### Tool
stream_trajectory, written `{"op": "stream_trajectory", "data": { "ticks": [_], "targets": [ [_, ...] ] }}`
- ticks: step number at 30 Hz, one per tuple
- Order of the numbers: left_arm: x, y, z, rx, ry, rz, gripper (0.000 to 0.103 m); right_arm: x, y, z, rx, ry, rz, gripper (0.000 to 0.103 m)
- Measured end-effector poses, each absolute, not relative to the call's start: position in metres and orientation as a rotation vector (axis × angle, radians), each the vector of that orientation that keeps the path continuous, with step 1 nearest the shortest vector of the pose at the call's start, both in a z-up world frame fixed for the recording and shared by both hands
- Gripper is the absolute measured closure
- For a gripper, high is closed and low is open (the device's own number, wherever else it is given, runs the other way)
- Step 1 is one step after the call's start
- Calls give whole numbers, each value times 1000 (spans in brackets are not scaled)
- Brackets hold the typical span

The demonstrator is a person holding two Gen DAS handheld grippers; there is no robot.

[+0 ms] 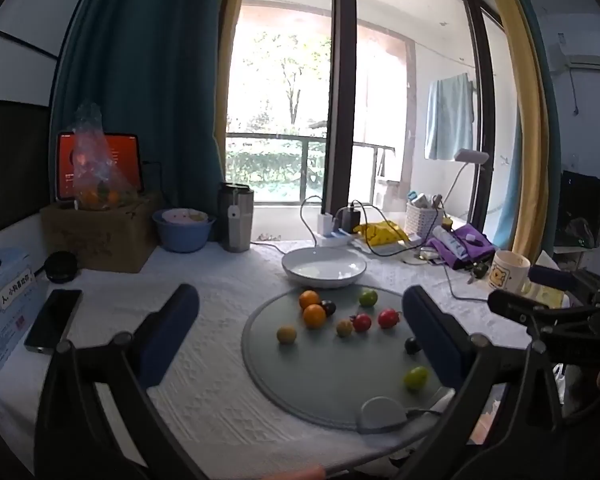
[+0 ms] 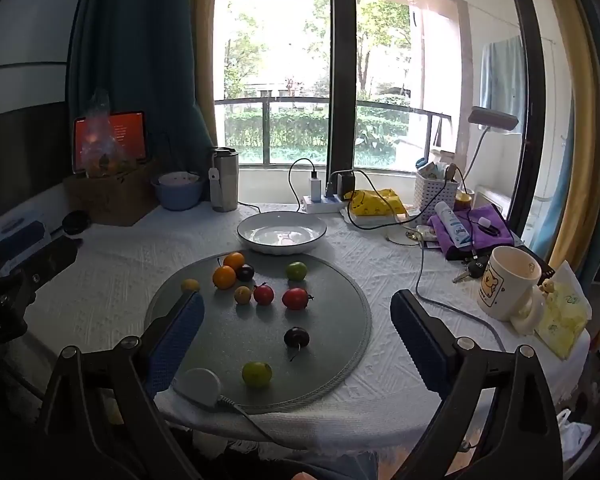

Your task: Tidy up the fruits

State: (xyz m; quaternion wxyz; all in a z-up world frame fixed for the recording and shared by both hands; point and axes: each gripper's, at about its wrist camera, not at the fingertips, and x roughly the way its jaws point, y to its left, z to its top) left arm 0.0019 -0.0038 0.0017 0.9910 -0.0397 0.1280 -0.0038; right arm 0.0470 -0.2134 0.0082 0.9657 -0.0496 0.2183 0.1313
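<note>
Several small fruits lie scattered on a round grey mat [image 2: 328, 312] [image 1: 340, 384]: two oranges [image 2: 225, 276] [image 1: 314, 315], red tomatoes [image 2: 295, 298] [image 1: 388, 317], green ones [image 2: 257, 374] [image 1: 416, 377], dark plums [image 2: 297, 337] and small yellow ones [image 1: 286, 335]. Behind the mat stands an empty white bowl [image 2: 260, 245] [image 1: 324, 280]. My left gripper [image 1: 300, 312] hovers open over the mat's near left side, holding nothing. Above the mat's front my right gripper [image 2: 296, 324] is open too, the nearest green fruit and the plum lying below between its fingers, untouched.
A white round charger puck [image 2: 199, 385] with a cable lies at the mat's front edge. A cartoon mug [image 2: 508, 288], keys, purple cloth and white basket crowd the right. A steel tumbler [image 2: 223, 184], blue bowl, cardboard box and phone [image 1: 54, 320] stand left. The table's front edge is close.
</note>
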Motion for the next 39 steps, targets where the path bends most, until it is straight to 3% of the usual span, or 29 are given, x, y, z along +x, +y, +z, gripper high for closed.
{"op": "stream_trajectory", "data": {
  "ticks": [39],
  "targets": [
    [3, -6, 0, -78, 260, -13, 0, 45, -219, 7, -96, 439, 254, 7]
  ]
}}
